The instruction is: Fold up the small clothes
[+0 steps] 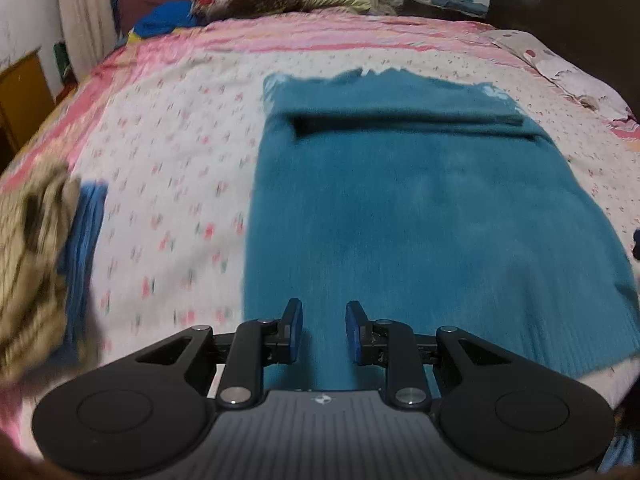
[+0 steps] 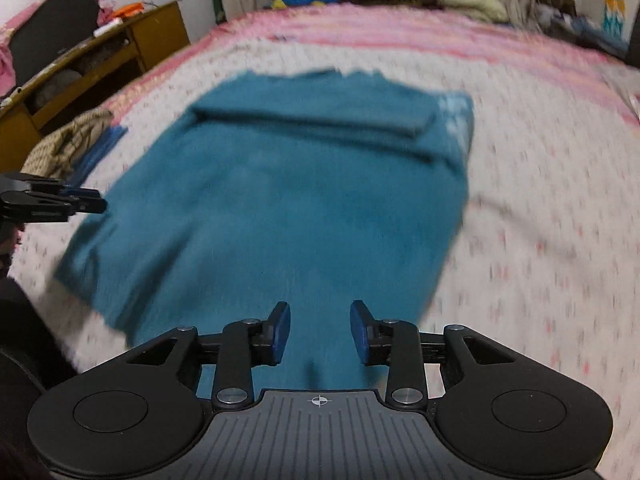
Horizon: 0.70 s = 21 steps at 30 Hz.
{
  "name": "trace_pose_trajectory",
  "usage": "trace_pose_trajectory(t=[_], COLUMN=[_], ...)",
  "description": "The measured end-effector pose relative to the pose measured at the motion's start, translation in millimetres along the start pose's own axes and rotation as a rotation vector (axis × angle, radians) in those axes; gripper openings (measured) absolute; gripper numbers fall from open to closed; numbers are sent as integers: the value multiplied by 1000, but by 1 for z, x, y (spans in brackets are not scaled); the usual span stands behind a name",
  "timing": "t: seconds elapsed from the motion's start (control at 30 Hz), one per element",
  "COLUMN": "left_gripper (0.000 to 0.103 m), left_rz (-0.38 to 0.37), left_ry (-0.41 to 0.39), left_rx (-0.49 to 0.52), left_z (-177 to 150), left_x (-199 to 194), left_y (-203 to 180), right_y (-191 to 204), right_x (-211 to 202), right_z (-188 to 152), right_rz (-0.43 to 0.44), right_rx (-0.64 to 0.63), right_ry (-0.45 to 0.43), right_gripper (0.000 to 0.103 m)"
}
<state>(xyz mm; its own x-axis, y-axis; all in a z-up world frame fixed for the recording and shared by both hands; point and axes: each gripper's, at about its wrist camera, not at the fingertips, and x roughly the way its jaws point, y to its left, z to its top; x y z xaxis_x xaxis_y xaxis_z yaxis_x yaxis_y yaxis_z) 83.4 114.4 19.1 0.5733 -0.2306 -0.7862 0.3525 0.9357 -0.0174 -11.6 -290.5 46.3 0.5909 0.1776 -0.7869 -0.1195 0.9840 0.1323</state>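
Here, a bed [image 1: 168, 168] in a floral pink sheet carries a teal sweater [image 1: 420, 208] laid flat, sleeves folded across its chest, apparently ready for halving; above its near hem hover the left hand-held gripper [image 1: 323, 330] and right hand-held gripper [image 2: 320, 330], both released and empty

I get dim, warm indoor light on both feeds. Motion blur smears the floral bedspread [image 1: 168, 184] and the teal garment [image 2: 280, 200], fisheye bends the edges into dark corners, and only each tool's body looks sharp.
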Motion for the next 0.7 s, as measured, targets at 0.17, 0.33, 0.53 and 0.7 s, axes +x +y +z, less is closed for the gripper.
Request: trace_pose_trajectory(t=[0.17, 0.33, 0.53, 0.7], left_gripper=[32, 33, 35, 36], left_rz=[-7, 0, 4, 26], left_ry=[47, 62, 66, 39], left_rx=[-11, -51, -59, -110], left_z=[-25, -37, -46, -51], left_x=[-11, -10, -13, -22], left_y=[1, 6, 6, 12], right_y=[3, 6, 6, 1], right_x=[-1, 8, 14, 12], right_z=[-27, -40, -51, -54], right_rz=[8, 55, 53, 60], right_rx=[39, 101, 149, 185], right_ry=[71, 138, 155, 150], right_gripper=[33, 34, 38, 38])
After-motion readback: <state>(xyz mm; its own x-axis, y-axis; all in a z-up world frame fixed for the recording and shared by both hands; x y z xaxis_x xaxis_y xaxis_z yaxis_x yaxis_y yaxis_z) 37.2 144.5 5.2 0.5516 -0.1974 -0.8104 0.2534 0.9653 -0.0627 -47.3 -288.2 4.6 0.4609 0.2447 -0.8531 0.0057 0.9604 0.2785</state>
